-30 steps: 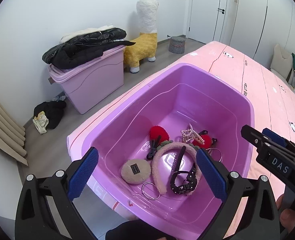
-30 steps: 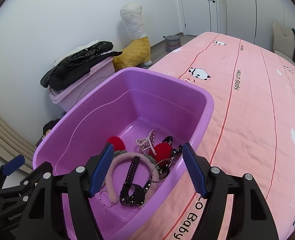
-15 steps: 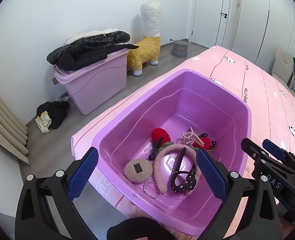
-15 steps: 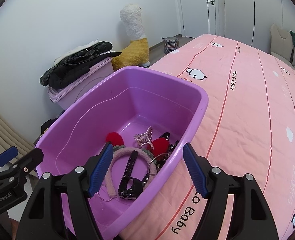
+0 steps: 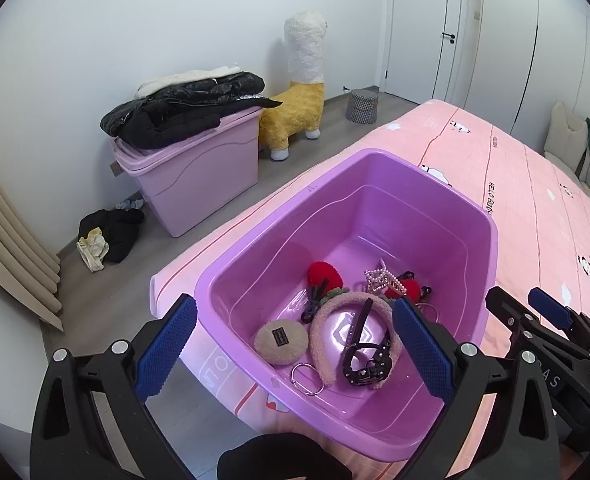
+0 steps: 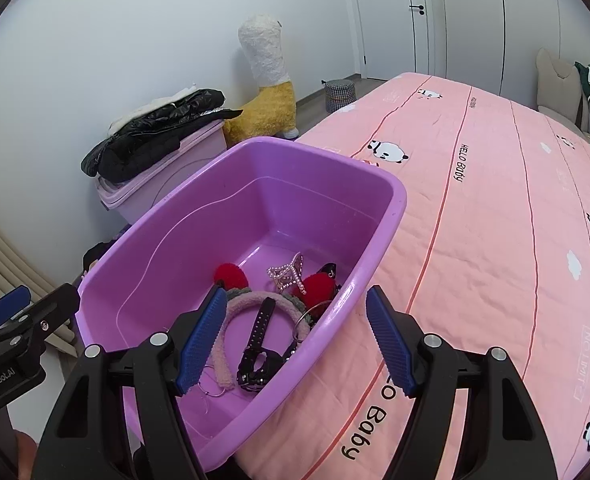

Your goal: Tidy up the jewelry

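Left tongs (image 5: 293, 350) and right tongs (image 6: 295, 338) are both released, holding nothing, above the purple bin (image 5: 489, 236) containing a fuzzy pink headband (image 5: 323, 328) on the bed (image 6: 495, 240).

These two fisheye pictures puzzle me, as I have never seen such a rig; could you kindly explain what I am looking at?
There is no robot here: a person holds a two-finger tool in each hand, and a camera on each looks forward along its blue-padded fingers. One picture comes from the left hand-held gripper, the other from the right hand-held gripper. Both are open and hold nothing.

Both look down into a purple tub that stands on a bed with a pink panda quilt. In the tub lie a fluffy pink headband, a black studded strap, two red pompoms, a pearl crown clip, a beige round puff and a metal ring.

Behind are a lidded pink storage box with a black jacket on top, and a plush alpaca.
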Motion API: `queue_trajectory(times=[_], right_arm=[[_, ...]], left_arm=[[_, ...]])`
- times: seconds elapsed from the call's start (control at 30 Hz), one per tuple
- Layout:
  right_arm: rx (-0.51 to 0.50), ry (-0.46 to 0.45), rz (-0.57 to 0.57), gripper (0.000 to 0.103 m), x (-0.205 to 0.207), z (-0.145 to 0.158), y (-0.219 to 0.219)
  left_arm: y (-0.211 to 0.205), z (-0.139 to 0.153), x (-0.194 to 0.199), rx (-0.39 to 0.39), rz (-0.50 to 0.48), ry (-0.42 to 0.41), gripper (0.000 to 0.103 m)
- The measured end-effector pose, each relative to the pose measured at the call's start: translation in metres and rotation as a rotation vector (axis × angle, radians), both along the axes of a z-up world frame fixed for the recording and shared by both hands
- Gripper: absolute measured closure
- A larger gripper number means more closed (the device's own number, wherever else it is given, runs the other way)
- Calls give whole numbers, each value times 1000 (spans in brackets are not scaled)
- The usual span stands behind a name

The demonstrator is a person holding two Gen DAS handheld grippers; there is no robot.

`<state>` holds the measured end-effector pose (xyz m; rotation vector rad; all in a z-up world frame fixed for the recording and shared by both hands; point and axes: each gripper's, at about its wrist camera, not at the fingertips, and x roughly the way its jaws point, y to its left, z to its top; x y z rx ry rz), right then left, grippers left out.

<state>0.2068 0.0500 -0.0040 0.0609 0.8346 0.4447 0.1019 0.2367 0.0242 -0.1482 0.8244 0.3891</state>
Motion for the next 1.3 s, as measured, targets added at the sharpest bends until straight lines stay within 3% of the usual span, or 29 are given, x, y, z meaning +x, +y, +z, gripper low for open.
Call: queue_trajectory(times=[0.37,0.83,1.3], right_arm=[[5,-17,-4,34,-11,13,-4],[-15,49,1,34,-31,40,-7],[-33,44,2,34,-47,66,-13]], left_arm=[[-7,11,-6,12,-13,-11,7],[-15,34,-13,23,-31,10,7],[-18,58,-17,28,-28,-6,7]])
